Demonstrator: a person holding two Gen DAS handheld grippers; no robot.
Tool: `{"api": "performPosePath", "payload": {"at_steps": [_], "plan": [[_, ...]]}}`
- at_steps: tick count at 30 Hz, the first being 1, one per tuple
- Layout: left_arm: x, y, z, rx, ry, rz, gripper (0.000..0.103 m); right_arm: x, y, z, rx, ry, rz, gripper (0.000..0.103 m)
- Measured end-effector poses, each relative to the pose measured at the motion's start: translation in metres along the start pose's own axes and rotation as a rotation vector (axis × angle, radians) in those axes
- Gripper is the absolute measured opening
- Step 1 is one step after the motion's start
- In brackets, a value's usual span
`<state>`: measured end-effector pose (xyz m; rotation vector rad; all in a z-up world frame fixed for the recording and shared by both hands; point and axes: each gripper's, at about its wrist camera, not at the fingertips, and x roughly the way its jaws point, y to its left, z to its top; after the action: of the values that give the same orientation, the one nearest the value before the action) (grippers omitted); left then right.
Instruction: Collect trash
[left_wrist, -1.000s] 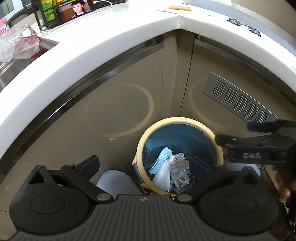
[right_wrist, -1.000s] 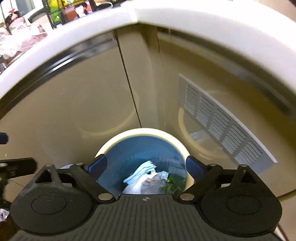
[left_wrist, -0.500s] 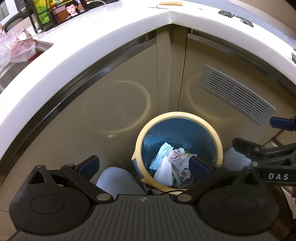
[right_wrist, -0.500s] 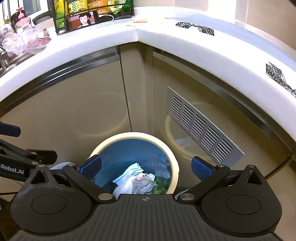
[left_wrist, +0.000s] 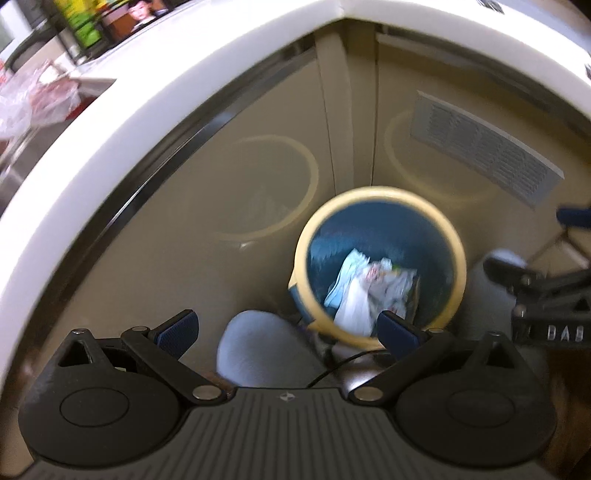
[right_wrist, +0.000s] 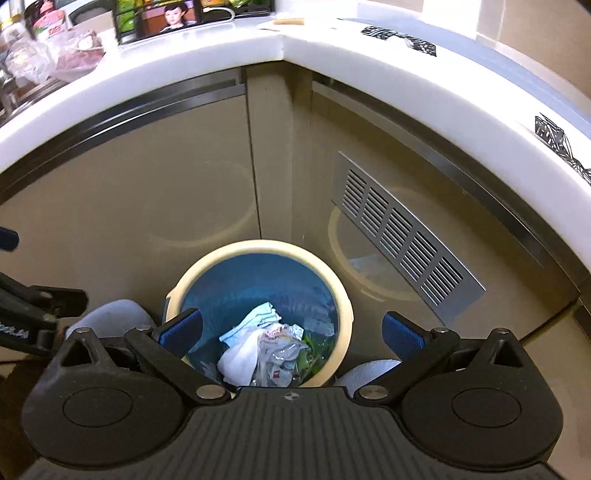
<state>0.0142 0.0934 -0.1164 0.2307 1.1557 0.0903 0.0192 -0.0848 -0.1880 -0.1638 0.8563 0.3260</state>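
Note:
A round trash bin (left_wrist: 380, 194) with a cream rim and blue inside stands on the floor in the cabinet corner; it also shows in the right wrist view (right_wrist: 258, 246). Crumpled white paper and plastic wrappers (left_wrist: 364, 286) lie in it, with green scraps beside them in the right wrist view (right_wrist: 269, 347). My left gripper (left_wrist: 286, 328) is open and empty above the floor, left of the bin. My right gripper (right_wrist: 293, 330) is open and empty above the bin's mouth. The right gripper's side shows at the right edge of the left wrist view (left_wrist: 546, 291).
A white L-shaped counter (right_wrist: 280, 48) overhangs beige cabinet doors. A metal vent grille (right_wrist: 402, 236) is on the right door. A phone showing video (right_wrist: 173, 20), bottles and plastic bags (right_wrist: 55, 55) sit on the counter. Grey slippers (left_wrist: 255, 347) are near the bin.
Both grippers have risen and drawn back from the bin, so more of the counter shows in the right view. The left view is blurred from motion. Both stay open and empty.

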Motion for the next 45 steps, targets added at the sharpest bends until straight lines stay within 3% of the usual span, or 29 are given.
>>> {"api": "performPosePath", "payload": {"at_steps": [4,10,17,26,29,39,45], "plan": [[-0.027,0.009,-0.004,0.079,-0.017,0.03,0.103,-0.003,0.005,-0.003,-0.045,0.015,0.014,0.103],[-0.055,0.014,-0.009,0.111,-0.008,-0.017,0.103,-0.003,0.004,-0.004,-0.03,0.027,0.028,0.103],[-0.022,-0.003,-0.008,0.013,0.003,-0.021,0.103,-0.007,0.001,-0.004,-0.028,0.021,0.022,0.103],[0.015,0.006,-0.006,-0.085,0.051,-0.062,0.103,-0.009,-0.002,-0.002,-0.026,0.022,0.017,0.103],[0.02,0.004,-0.006,-0.079,0.058,-0.042,0.103,-0.009,0.0,-0.002,-0.028,0.012,0.002,0.103],[0.04,0.002,-0.006,-0.091,0.116,-0.075,0.103,0.006,0.006,-0.002,-0.051,0.068,-0.018,0.103],[0.038,0.001,-0.007,-0.083,0.109,-0.066,0.103,0.009,0.006,-0.002,-0.04,0.075,-0.017,0.103]]}}
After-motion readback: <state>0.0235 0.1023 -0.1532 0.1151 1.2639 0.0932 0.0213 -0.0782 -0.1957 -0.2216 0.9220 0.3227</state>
